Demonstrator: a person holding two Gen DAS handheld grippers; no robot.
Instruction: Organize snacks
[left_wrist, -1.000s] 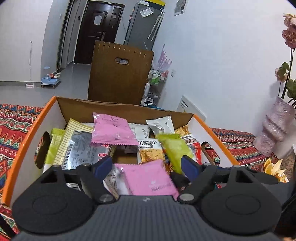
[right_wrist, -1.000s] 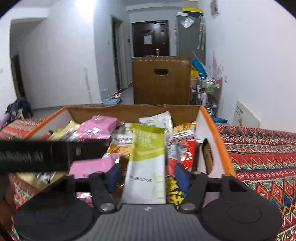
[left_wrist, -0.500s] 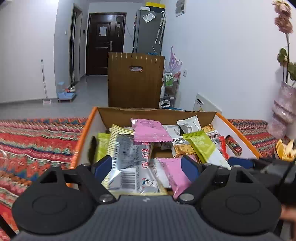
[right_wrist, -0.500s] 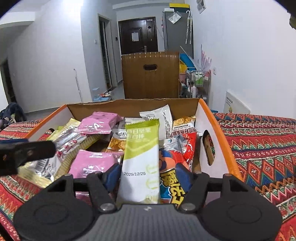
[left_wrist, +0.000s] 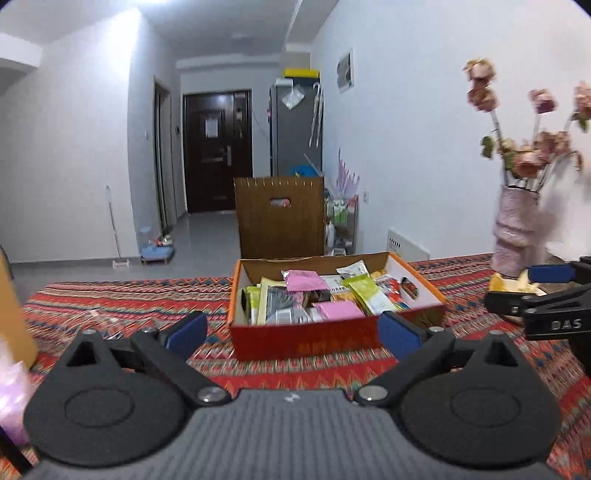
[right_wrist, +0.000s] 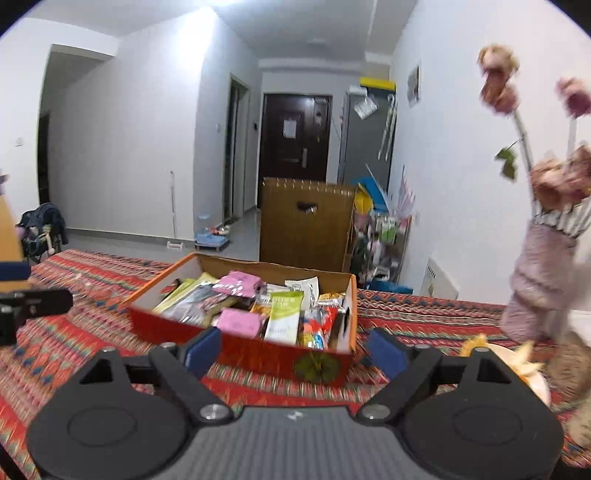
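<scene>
On the patterned tablecloth (left_wrist: 122, 306): a snack box (left_wrist: 306, 338) is sitting open-topped, well ahead of both claws.
Left gripper (left_wrist: 291, 330): its jaws are standing wide apart, gripping nothing and touching nothing.
Right gripper (right_wrist: 295, 350): its jaws are also gaping wide and empty, hanging short of the box's near wall.
Box contents: pink packets (right_wrist: 238, 320), a green-and-white packet (right_wrist: 282, 314) and silver wrappers are lying packed together inside.
Hard to make out: print on the packets is blurring; lower packets are lying hidden under upper ones.
Cut off: a vase of dried flowers (left_wrist: 517, 229) is running past the right edge in the right wrist view.
</scene>
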